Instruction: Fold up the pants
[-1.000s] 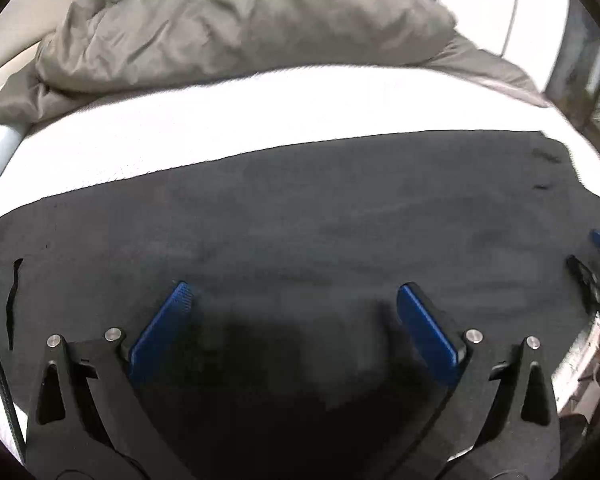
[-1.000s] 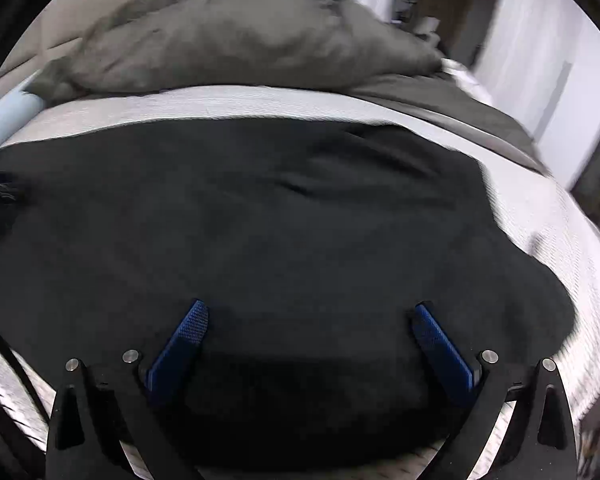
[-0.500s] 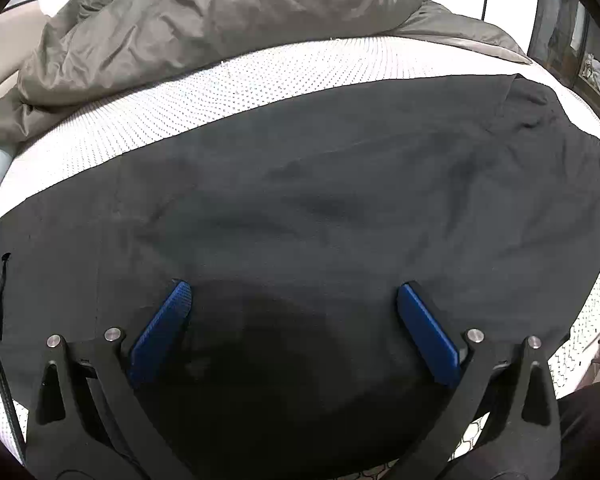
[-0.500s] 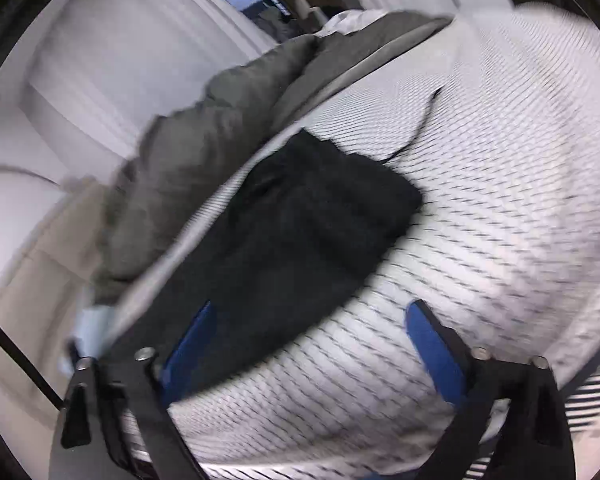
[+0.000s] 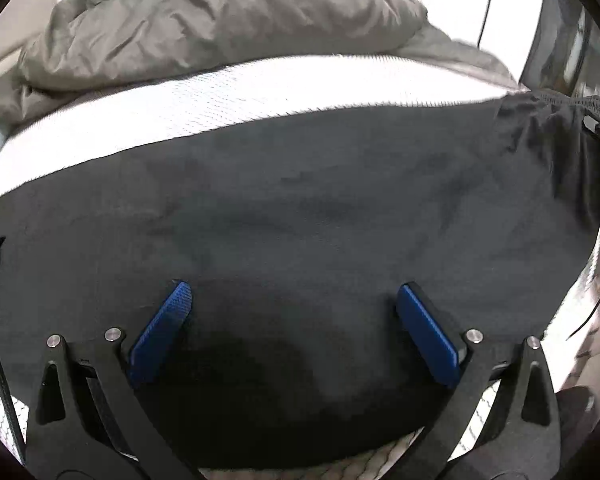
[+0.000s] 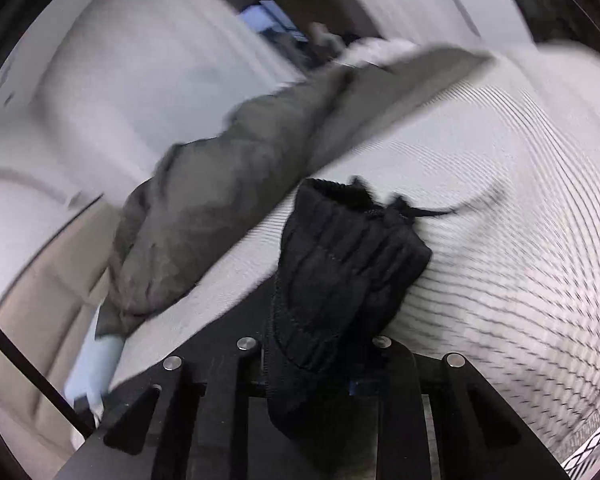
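The black pants [image 5: 300, 208] lie spread flat across the white mattress [image 5: 180, 120] in the left wrist view. My left gripper [image 5: 292, 320] hovers open over their near edge, blue pads [image 5: 162, 332] wide apart and empty. My right gripper [image 6: 320, 364] is shut on the ribbed black waistband [image 6: 340, 264] of the pants, which bunches up between the fingers, its drawstring [image 6: 452, 210] trailing onto the mattress [image 6: 520, 240]. In the left wrist view the pants' right end [image 5: 556, 140] is lifted, with part of the right gripper [image 5: 596, 126] at it.
A crumpled grey-green duvet [image 5: 220, 20] is heaped at the back of the bed and also shows in the right wrist view [image 6: 228, 208]. A beige headboard [image 6: 32, 340] stands at the left, a white wall behind.
My right gripper swung to the waistband end and closed on it; it was open half a second ago. That end now rises off the mattress. The left gripper stays open over the pants.
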The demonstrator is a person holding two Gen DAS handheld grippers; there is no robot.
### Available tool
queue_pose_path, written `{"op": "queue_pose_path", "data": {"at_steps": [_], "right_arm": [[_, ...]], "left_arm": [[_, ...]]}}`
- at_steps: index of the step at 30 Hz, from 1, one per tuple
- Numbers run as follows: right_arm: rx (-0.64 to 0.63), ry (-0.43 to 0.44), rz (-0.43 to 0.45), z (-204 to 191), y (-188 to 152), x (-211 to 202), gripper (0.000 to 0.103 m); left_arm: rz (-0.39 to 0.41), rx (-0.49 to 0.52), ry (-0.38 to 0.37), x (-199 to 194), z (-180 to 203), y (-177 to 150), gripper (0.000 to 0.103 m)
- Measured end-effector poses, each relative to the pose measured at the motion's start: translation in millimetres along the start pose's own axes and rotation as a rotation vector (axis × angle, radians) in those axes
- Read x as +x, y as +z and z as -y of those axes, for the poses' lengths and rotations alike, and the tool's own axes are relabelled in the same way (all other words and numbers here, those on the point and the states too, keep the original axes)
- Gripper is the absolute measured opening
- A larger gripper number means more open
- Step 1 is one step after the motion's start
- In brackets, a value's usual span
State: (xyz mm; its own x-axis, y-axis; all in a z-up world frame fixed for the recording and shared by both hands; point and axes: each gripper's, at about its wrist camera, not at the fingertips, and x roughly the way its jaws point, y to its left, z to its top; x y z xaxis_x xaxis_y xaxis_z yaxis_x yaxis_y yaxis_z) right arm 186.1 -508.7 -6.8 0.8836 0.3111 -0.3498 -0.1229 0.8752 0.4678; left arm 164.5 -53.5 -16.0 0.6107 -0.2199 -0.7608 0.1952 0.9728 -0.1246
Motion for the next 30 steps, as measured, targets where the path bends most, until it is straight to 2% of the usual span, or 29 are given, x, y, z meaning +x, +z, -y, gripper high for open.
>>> {"op": "queue_pose_path", "data": {"at_steps": [3, 6, 8, 13, 15, 16, 17, 18, 19, 22, 26, 28, 30], "right_arm": [[-0.163, 0.044, -0.005, -71.4, 0.0, -2.2, 0.02], [-0.325, 0.073, -0.039, -139.2, -12.7, 16.5, 0.02], [-0.43, 0.123, -0.081, -184.4, -35.2, 32.0, 0.02], [-0.553, 0.274, -0.196, -274.3, -79.5, 88.5, 0.02], [-0.62, 0.32, -0.267, -304.6, -111.1, 114.0, 0.021], [-0.648, 0.344, -0.33, -314.0, -128.6, 128.4, 0.027], [-0.658, 0.36, -0.371, -316.4, -138.3, 134.9, 0.031], [-0.666, 0.38, -0.445, -317.6, -154.5, 146.0, 0.044], [-0.666, 0.393, -0.476, -314.9, -163.6, 149.8, 0.056], [-0.668, 0.446, -0.488, -303.9, -170.7, 142.7, 0.062], [-0.625, 0.47, -0.424, -264.8, -151.5, 109.8, 0.073], [-0.569, 0.45, -0.359, -234.7, -138.5, 94.8, 0.081], [-0.518, 0.402, -0.348, -210.2, -134.2, 98.8, 0.082]], "left_arm": [[0.056, -0.102, -0.007, -22.3, -36.9, 0.9, 0.102], [0.113, -0.242, -0.006, -43.7, -85.7, -7.2, 0.102], [0.125, -0.294, -0.002, -50.9, -110.6, -14.1, 0.102], [0.117, -0.405, 0.035, -55.5, -161.8, -33.8, 0.102], [0.13, -0.441, 0.034, -60.3, -174.7, -36.5, 0.102], [0.141, -0.462, 0.04, -63.2, -182.0, -37.2, 0.102], [0.146, -0.472, 0.043, -64.4, -185.9, -37.6, 0.102], [0.149, -0.479, 0.043, -65.1, -189.1, -37.8, 0.102], [0.15, -0.483, 0.047, -64.6, -191.3, -38.7, 0.102], [0.15, -0.469, 0.06, -62.4, -189.1, -38.0, 0.102], [0.157, -0.443, 0.011, -60.6, -169.8, -30.6, 0.102], [0.156, -0.391, -0.036, -60.1, -151.7, -27.8, 0.102], [0.145, -0.325, -0.041, -57.1, -133.2, -25.4, 0.102]]}}
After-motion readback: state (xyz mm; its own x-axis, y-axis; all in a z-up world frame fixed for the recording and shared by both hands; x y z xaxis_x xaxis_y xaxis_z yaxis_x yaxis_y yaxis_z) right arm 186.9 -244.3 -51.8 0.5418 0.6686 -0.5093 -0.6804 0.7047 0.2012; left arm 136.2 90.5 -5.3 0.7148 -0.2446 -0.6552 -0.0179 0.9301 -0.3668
